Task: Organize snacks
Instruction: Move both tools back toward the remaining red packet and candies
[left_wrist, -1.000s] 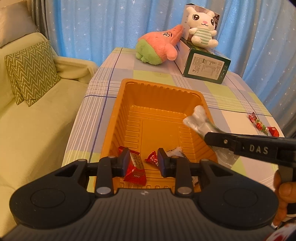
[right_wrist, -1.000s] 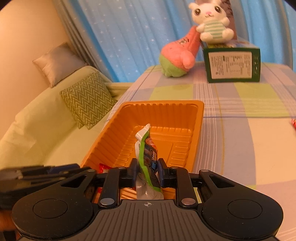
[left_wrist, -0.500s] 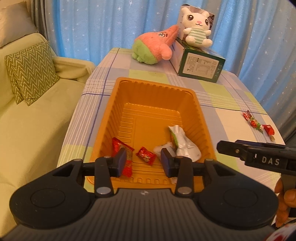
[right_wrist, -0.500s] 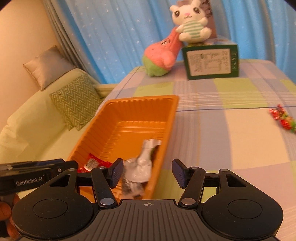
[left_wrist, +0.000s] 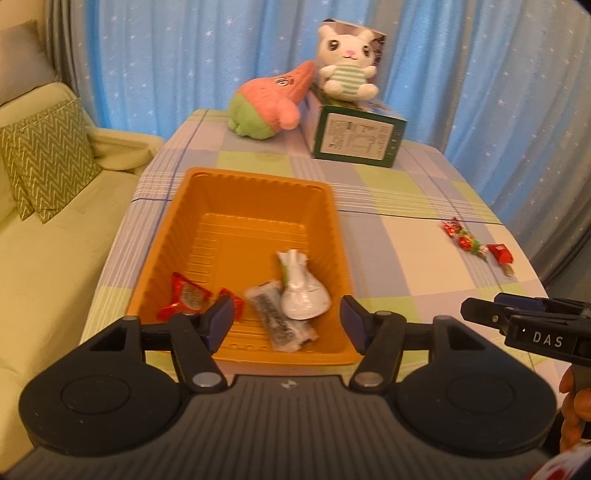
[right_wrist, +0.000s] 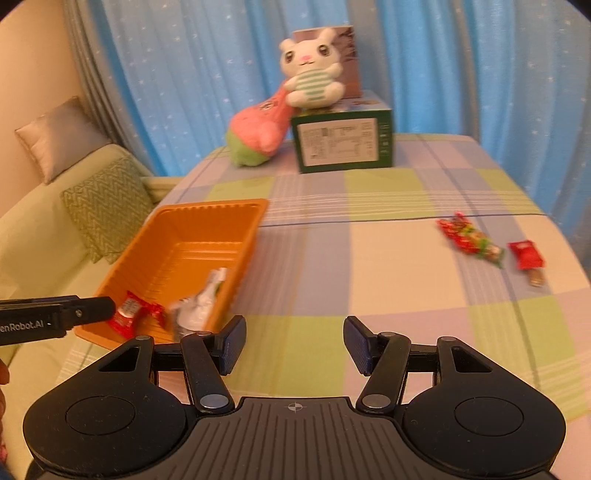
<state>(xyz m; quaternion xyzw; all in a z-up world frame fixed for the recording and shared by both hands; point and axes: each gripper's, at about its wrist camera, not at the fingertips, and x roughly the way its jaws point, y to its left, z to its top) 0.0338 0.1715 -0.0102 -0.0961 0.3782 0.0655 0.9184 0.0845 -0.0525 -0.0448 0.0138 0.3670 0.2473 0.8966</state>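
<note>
Left gripper over near end of orange tray, jaws opening, nothing between the pads. Below it in the tray: red snack packet, small red candy, dark-printed clear packet, white-and-green pouch leaning toward the right wall. Right gripper spread apart and empty, above bare checked worktop just right of the tray. Off to the right on the worktop: cluster of red-and-green candies, red packet beside it, well apart from the tray. At the far end: green box, white plush bunny on top, pink-and-green plush leaning against it. Sofa with zigzag cushion to the left.
</note>
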